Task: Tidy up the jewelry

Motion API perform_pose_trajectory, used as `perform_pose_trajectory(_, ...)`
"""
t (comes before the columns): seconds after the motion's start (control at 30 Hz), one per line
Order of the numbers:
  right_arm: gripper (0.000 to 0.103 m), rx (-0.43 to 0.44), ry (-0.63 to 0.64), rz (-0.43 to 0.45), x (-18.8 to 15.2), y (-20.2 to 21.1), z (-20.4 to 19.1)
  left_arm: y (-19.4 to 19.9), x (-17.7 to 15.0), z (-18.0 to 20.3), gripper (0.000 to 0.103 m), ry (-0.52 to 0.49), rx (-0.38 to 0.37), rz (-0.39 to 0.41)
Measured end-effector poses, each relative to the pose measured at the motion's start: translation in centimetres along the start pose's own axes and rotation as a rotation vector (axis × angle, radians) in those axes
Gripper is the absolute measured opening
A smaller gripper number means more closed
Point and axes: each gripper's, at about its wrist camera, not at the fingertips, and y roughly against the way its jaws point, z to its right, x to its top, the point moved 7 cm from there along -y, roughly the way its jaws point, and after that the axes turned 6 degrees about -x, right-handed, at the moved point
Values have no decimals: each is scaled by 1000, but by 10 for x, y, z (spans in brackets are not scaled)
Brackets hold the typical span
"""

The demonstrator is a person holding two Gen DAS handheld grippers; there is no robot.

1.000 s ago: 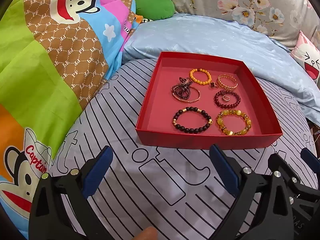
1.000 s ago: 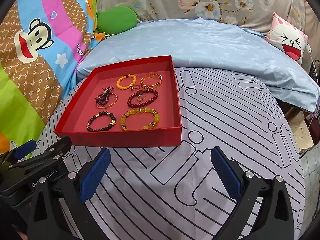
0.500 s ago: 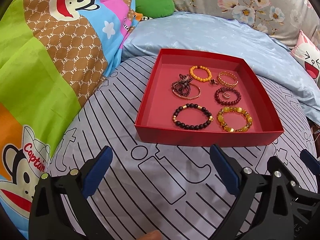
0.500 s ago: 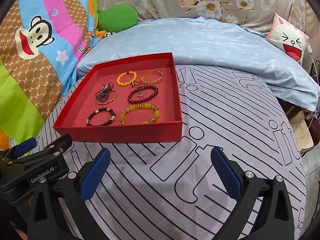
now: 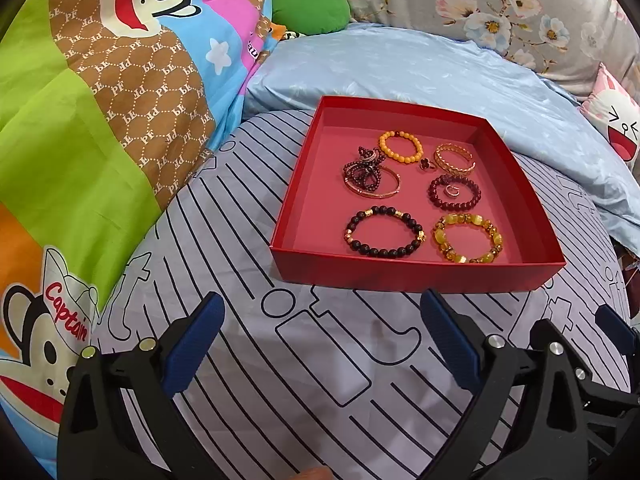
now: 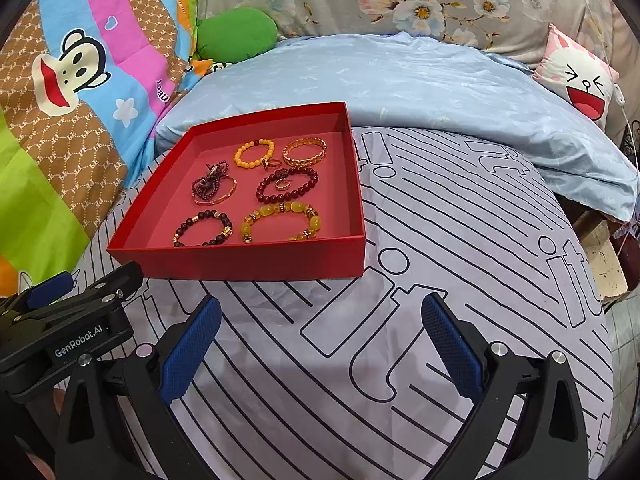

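Over on the right wrist view, caught the left gripper [image 6: 52, 300] poking in sideways, with the red tray [image 5: 416, 276] of bracelets [image 5: 384, 232] just ahead of both wide-open grippers, left [image 5: 320, 336] and right [image 6: 320, 336], neither touching anything on the striped bedsheet [image 5: 320, 360].

The box [image 5: 416, 276] is red outside and pinkish red inside. In it lie an orange bead bracelet [image 5: 400, 147], a gold chain bangle [image 5: 454, 159], a dark red bead bracelet [image 5: 454, 193], a black bead bracelet with gold bits [image 5: 384, 232] and a yellow bead bracelet [image 5: 468, 238]. The sheet [image 6: 460, 240] is pale purple with black lines. The pillow [image 6: 400, 80] is light blue. The blanket [image 5: 80, 120] is green, brown, pink and blue with monkey faces. The finger pads [image 6: 190, 350] are blue.
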Motion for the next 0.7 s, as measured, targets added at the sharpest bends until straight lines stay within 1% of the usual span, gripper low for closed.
perform_pose_trajectory(0.5,97,-2,3,0,0,0,1,-1,-3,0,94,-6,15,-8)
perform_pose_trajectory(0.7,97,-2,3,1,0,0,0,0,-3,-2,94,4,25,2)
